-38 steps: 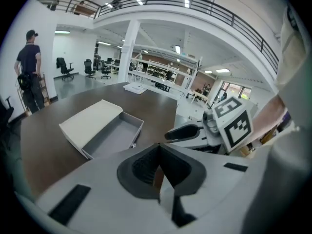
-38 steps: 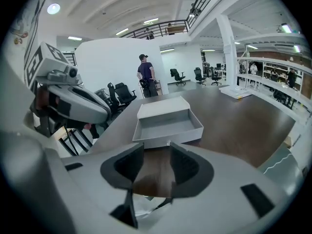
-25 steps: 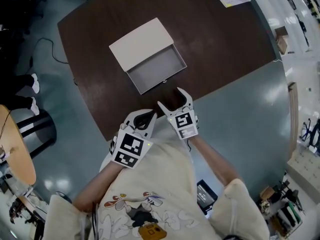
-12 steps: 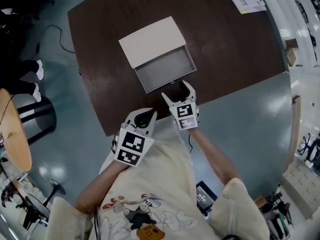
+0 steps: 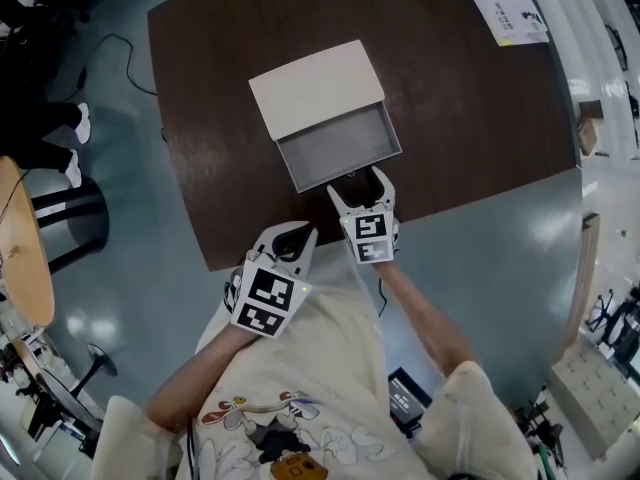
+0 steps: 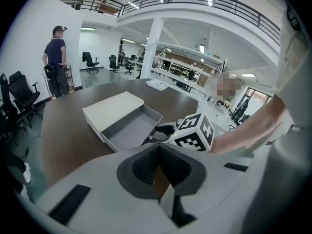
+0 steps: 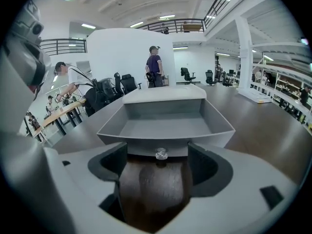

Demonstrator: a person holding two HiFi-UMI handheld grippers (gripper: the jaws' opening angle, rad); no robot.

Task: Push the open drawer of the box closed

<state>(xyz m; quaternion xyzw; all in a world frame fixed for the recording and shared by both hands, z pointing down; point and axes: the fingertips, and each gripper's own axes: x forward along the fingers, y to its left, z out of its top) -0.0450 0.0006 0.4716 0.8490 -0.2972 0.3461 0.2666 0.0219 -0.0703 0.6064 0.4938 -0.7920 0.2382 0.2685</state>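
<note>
A cream box [image 5: 316, 86] lies on the dark brown table [image 5: 460, 118], its grey drawer [image 5: 342, 146] pulled out towards me and empty. My right gripper [image 5: 357, 184] is open, its fingertips just in front of the drawer's front panel. In the right gripper view the drawer [image 7: 165, 123] fills the middle and its small clear knob [image 7: 161, 154] sits between the open jaws of the right gripper [image 7: 157, 167]. My left gripper [image 5: 296, 234] is shut on nothing, back at the table's near edge. The left gripper [image 6: 158, 152] sees the drawer [image 6: 131, 128] ahead, left of the right gripper's marker cube [image 6: 195, 133].
A printed sheet [image 5: 510, 13] lies at the table's far right corner. A round wooden table [image 5: 20, 248] and a stool stand to the left on the floor. A person [image 6: 57, 57] stands beyond the table near office chairs.
My right gripper has come forward and down to the drawer's front, so the knob now lies between its jaws. The left gripper has dropped slightly and stays shut.
</note>
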